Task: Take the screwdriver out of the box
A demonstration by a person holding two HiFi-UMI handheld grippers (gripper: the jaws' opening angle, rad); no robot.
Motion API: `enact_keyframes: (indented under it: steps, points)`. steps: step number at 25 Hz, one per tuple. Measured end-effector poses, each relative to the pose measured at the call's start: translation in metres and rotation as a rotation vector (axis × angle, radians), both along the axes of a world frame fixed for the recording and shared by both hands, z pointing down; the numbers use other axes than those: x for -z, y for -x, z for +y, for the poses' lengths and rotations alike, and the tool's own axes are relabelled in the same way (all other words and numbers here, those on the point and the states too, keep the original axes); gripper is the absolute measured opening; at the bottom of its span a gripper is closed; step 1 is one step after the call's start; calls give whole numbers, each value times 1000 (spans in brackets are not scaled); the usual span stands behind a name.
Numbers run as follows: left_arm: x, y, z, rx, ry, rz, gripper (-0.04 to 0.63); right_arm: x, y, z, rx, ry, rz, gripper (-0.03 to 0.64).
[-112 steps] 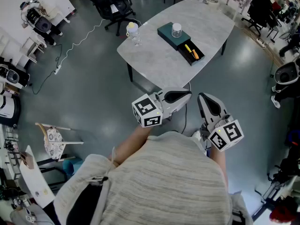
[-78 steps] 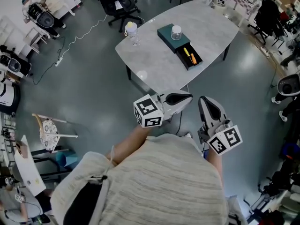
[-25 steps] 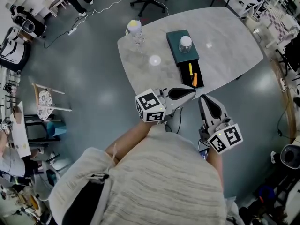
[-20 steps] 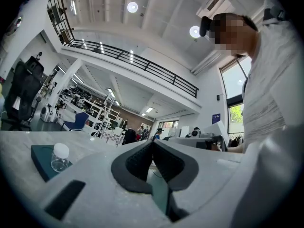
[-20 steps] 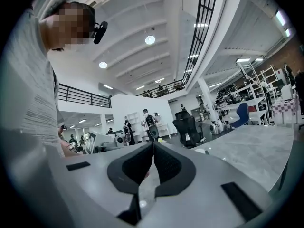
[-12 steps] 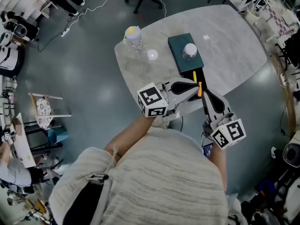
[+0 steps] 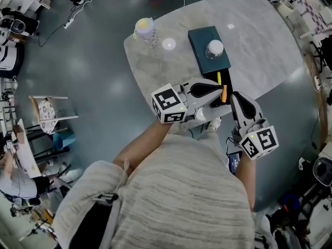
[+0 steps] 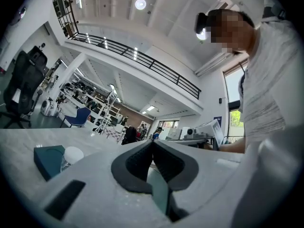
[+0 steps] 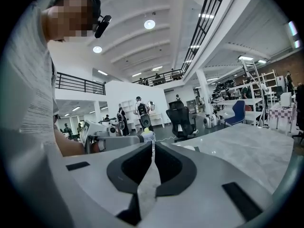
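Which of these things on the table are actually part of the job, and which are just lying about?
Part of the job:
screwdriver
open box holding it
left gripper and right gripper, both shut and empty

Just lying about:
bottle
white round object
small clear disc

On table [image 7: 264,35]: box [image 7: 203,38] mid, jar [image 7: 214,48] atop lid; screwdriver [image 7: 223,92] in open tray [image 7: 227,79] at near end (L gripper [image 7: 218,88] overlapping it); bottle [image 7: 144,29] far left; R gripper [image 7: 237,96] just right.

Glossy grey floor [image 7: 93,87], pale oval table [image 7: 259,40], black office chair [image 9: 183,118], railed balcony [image 8: 142,61] overhead.
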State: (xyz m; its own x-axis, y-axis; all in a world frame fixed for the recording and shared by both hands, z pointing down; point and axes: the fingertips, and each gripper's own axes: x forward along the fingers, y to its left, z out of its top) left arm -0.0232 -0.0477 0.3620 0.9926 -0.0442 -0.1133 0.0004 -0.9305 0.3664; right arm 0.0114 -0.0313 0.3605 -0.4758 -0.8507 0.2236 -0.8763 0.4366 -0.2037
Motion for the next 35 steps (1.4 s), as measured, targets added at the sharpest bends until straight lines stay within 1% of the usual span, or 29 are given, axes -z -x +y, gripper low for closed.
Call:
enact_keyframes:
  steps: [4, 8, 14, 22, 29, 35]
  points:
    - [-15, -6, -12, 51, 14, -17, 17, -16, -6, -12, 56, 21, -4, 12]
    - [-29, -9, -18, 90, 18, -55, 17, -30, -3, -21, 118, 42, -14, 12]
    - [-55, -11, -32, 127, 52, -100, 17, -58, 1, -35, 162, 75, -13, 14]
    - [-92, -15, -52, 158, 99, -162, 17, -98, -12, -57, 116, 159, 22, 14]
    - [-125, -6, -66, 207, 168, -195, 17, -138, -12, -70, 77, 225, 36, 14]
    - [-139, -2, -71, 218, 191, -214, 17, -168, -11, -79, 41, 296, 67, 14]
